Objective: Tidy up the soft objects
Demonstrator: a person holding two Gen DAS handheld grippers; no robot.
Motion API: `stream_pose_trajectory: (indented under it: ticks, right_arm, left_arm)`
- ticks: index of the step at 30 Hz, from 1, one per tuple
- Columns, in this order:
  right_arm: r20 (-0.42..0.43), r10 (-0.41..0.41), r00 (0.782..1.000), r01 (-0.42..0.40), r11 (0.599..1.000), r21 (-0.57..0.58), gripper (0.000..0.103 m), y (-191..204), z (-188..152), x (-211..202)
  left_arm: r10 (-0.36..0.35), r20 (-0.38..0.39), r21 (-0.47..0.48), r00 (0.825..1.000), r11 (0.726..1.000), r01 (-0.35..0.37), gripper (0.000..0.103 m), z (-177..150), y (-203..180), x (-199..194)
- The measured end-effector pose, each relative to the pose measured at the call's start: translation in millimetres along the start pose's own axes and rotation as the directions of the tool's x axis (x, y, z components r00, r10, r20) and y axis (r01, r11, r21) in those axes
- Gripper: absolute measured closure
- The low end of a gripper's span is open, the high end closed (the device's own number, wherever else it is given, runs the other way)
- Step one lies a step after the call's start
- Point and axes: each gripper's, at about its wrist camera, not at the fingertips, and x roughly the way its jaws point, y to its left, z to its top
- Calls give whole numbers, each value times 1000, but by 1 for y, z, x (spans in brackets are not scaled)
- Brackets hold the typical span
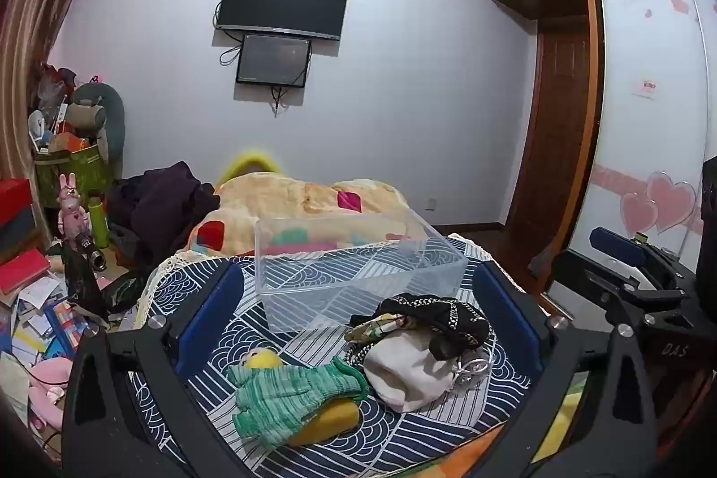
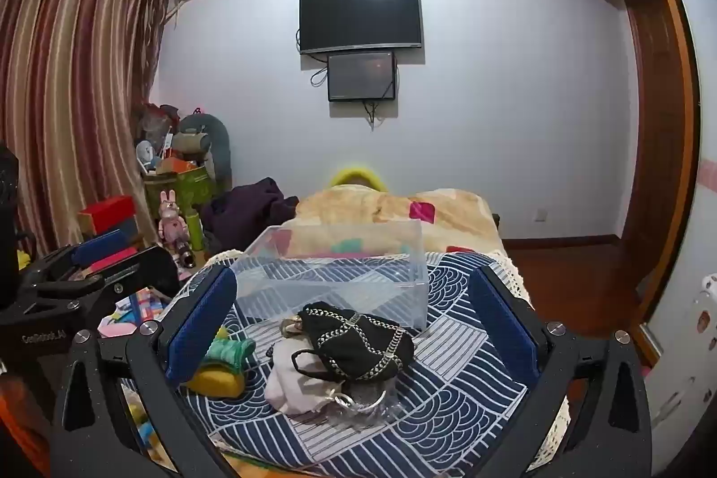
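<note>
A clear plastic box (image 1: 358, 267) stands empty on the blue-and-white patterned cloth (image 1: 215, 343); it also shows in the right wrist view (image 2: 331, 281). In front of it lie a green knitted piece over a yellow soft object (image 1: 287, 397), a white pouch (image 1: 408, 370) and a black chain-patterned bag (image 1: 439, 321). The right wrist view shows the black bag (image 2: 358, 339), the white pouch (image 2: 287, 384) and the green and yellow pieces (image 2: 224, 366). My left gripper (image 1: 358, 325) is open above the pile. My right gripper (image 2: 354, 325) is open above it too. Both are empty.
A blanket-covered bed (image 1: 295, 204) lies behind the box. Cluttered boxes, toys and papers (image 1: 53, 254) fill the floor at the left. A wardrobe (image 1: 645, 119) and door stand at the right. The other gripper shows at the right edge (image 1: 636, 281).
</note>
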Motion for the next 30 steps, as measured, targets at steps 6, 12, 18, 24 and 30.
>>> stream_pose_trajectory:
  ticks: [6,12,18,24,30]
  right_arm:
    - [12,1,1000,0,1000,-7,0,0,0,-1]
    - [15,4,1000,-4,1000,-7,0,2,1,-5]
    - [14,6,1000,-6,1000,-5,0,1,0,-4]
    - [13,5,1000,-5,1000,-4,0,1,0,-4]
    - [18,6,1000,-6,1000,-3,0,1,0,-5]
  left_arm:
    - [-5,-1,2,1000,1000,5,0,3,1,1]
    - [6,19,38,1000,999,-7,0,0,-9,-5]
    - [4,25,48,1000,999,-5,0,-1,-11,-7]
    - [1,32,65,999,998,-3,0,-1,-15,-9]
    - [1,35,73,999,997,-3,0,-3,-17,-10]
